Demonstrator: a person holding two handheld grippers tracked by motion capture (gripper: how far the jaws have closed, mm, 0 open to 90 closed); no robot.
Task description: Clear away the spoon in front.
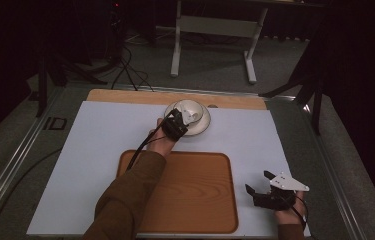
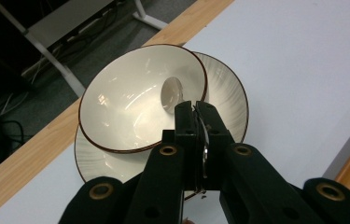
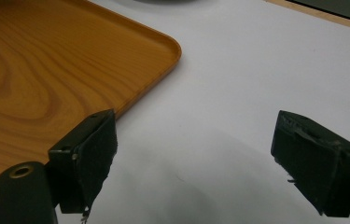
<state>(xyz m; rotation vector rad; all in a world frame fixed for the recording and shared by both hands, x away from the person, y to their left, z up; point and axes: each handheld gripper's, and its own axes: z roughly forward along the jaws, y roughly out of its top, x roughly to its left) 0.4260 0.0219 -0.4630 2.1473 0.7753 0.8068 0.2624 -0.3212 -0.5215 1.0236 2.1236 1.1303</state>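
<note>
A cream bowl [image 2: 135, 100] sits on a plate [image 2: 228, 100] beyond the empty wooden tray [image 1: 195, 200], with a spoon [image 2: 170, 93] inside. The left gripper [image 2: 195, 108] pinches the spoon's handle at the bowl's rim; the right gripper [image 3: 196, 154] gapes wide beside the tray, holding nothing.

A wooden tray [image 1: 195, 192] is seen lying at the near middle of the white table [image 1: 100, 145]. Beyond the far edge, a white stand [image 1: 215, 30] and cables [image 1: 130, 70] are seen on the floor.

One bowl [image 2: 135, 100], one plate [image 2: 228, 93], one spoon [image 2: 171, 93], one tray [image 1: 195, 192]
</note>
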